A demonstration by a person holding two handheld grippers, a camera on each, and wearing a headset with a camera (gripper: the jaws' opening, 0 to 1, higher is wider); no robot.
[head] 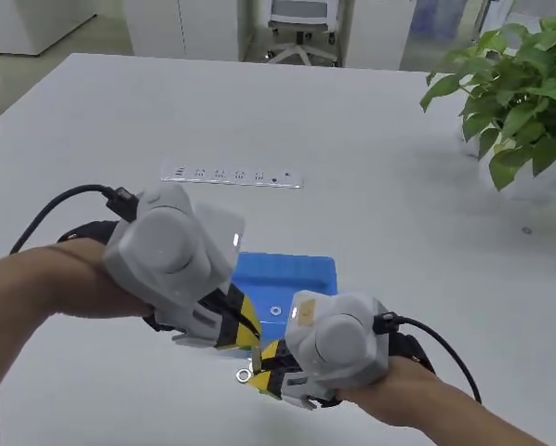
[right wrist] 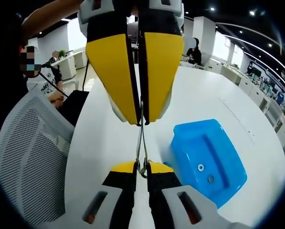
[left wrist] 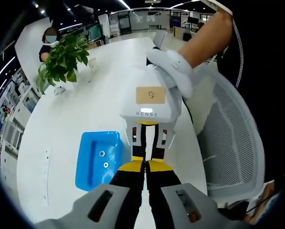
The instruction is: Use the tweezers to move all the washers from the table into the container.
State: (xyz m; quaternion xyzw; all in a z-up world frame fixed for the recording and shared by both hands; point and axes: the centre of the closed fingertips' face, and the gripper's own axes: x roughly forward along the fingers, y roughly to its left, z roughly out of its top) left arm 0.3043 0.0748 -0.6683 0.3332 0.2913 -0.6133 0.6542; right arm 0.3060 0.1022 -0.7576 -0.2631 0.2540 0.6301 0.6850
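Washers lie two in the blue container, while a third washer rests on the white table just beside the container's near edge and close to the gripper tips. The left gripper and the right gripper meet tip to tip, each with its jaws drawn narrow on the thin metal tweezers, which run between them. The work appears to be at a handover or a re-grip of the tool, with the last washer not yet picked up. The next move likely calls for one gripper to let go, and the other to point the tweezers down, pinch the washer's rim and carry it over the container's wall.
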